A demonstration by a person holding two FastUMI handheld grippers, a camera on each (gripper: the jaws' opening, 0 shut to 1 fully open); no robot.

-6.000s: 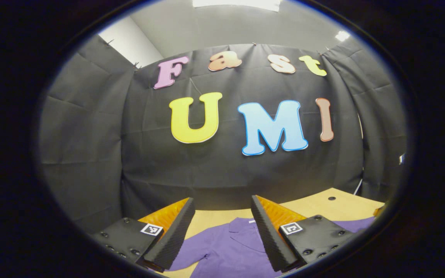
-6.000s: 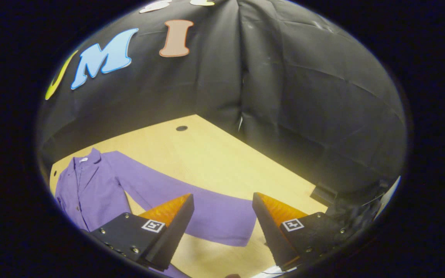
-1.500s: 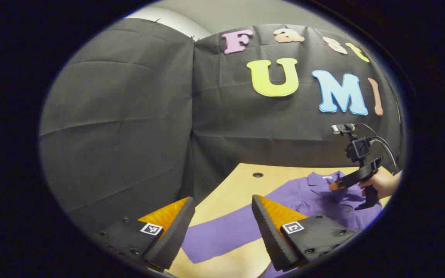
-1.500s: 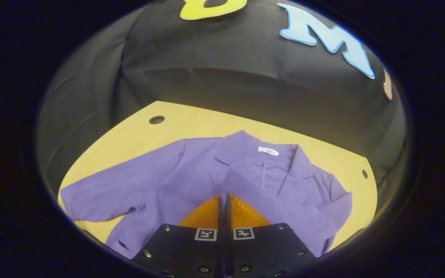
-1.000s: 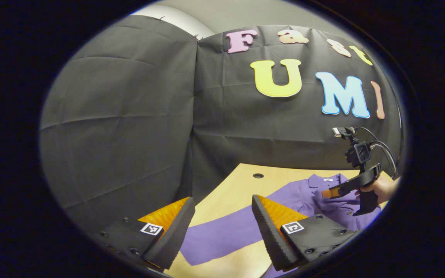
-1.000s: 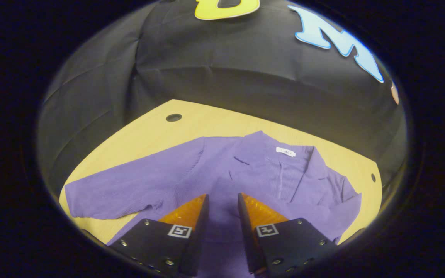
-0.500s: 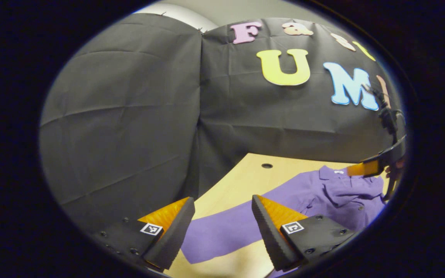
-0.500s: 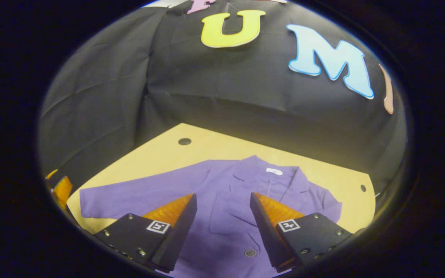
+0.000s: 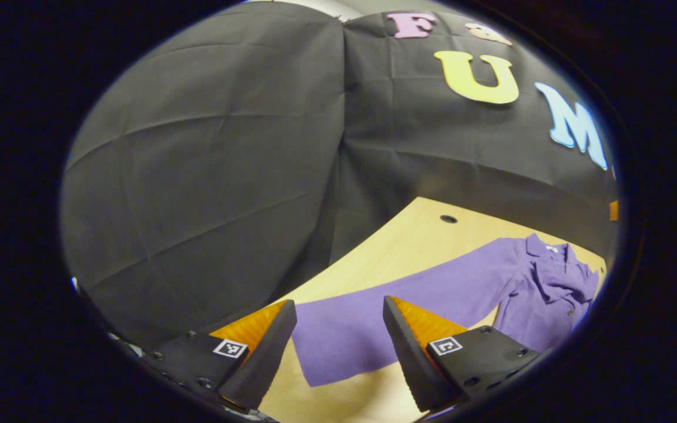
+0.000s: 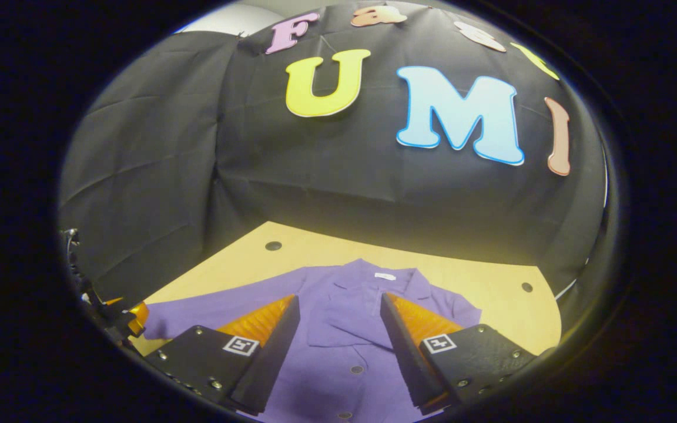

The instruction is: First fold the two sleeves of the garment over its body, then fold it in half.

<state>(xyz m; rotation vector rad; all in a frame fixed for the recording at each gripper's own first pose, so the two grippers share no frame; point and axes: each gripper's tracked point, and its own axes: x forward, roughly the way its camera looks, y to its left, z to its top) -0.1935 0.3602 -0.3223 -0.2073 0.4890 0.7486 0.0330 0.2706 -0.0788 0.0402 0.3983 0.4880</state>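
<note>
A purple buttoned shirt (image 10: 350, 341) lies flat on the wooden table (image 10: 491, 299), collar toward the back wall. One sleeve is folded across its chest (image 10: 338, 320). The other sleeve (image 9: 409, 305) stretches out straight to the side, its cuff (image 9: 327, 352) near the table's front. My left gripper (image 9: 335, 346) is open, hovering just above that cuff, which lies between the fingers. My right gripper (image 10: 335, 346) is open above the shirt's buttoned front with nothing between its fingers. The left gripper (image 10: 130, 320) also appears at the left edge of the right gripper view, by the cuff.
Black cloth walls close the booth on the back and both sides. The table has small round holes near its far corners (image 10: 273, 245) (image 10: 526, 287). Bare wood (image 9: 409, 241) lies beyond the stretched sleeve.
The right gripper let go of the folded sleeve, opened and drew back from the shirt. The left gripper swung left and down toward the outstretched sleeve's cuff.
</note>
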